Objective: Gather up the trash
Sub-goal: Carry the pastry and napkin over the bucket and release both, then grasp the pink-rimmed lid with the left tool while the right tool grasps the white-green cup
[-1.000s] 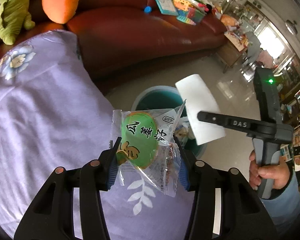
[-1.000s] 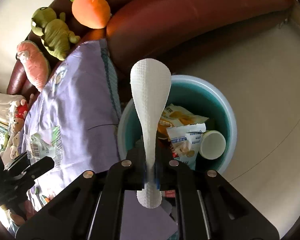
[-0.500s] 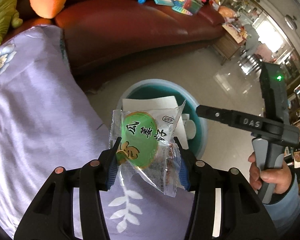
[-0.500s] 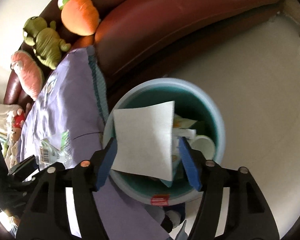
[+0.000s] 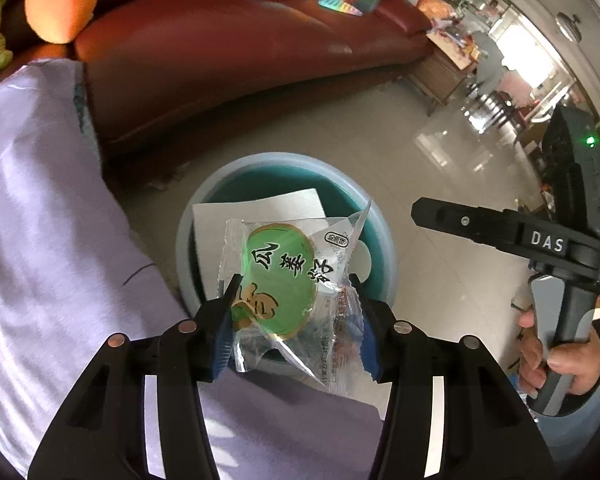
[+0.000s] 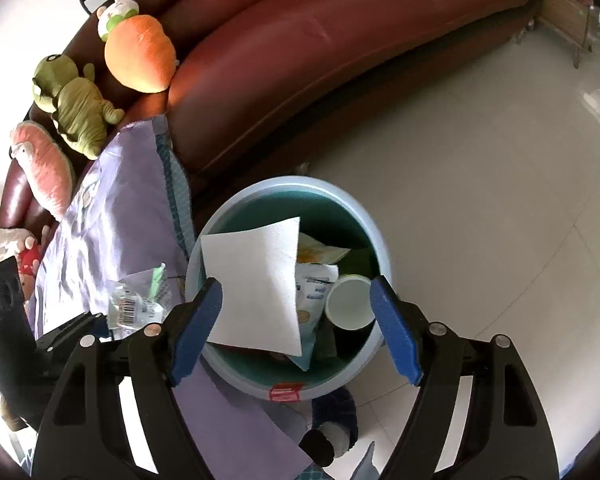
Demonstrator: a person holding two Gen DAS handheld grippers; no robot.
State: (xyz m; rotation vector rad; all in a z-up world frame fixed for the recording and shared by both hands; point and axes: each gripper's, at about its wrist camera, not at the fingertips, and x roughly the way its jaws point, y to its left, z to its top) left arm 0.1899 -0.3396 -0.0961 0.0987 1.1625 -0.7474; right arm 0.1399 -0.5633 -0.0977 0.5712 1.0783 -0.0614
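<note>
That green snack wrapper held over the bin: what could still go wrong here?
The snack wrapper is light and crinkly, so it might cling to the left hand-held gripper or drift past the bin rim onto the purple cloth. The white tissue lies across the opening and could catch it.

Both views come from fisheye cameras riding on the handheld grippers, each looking forward and steeply down along its own two fingers, which fill the lower part of the picture. The left wrist view looks down close over the near rim of the teal bin (image 5: 204, 216), with the purple cloth (image 5: 52, 248) at its left and the red sofa (image 5: 240, 48) across the top. The right wrist view hangs almost straight above the same bin (image 6: 364, 216), also close. Both share the bin, the cloth's edge beside it, the sofa and the pale floor (image 6: 480, 200).
</note>
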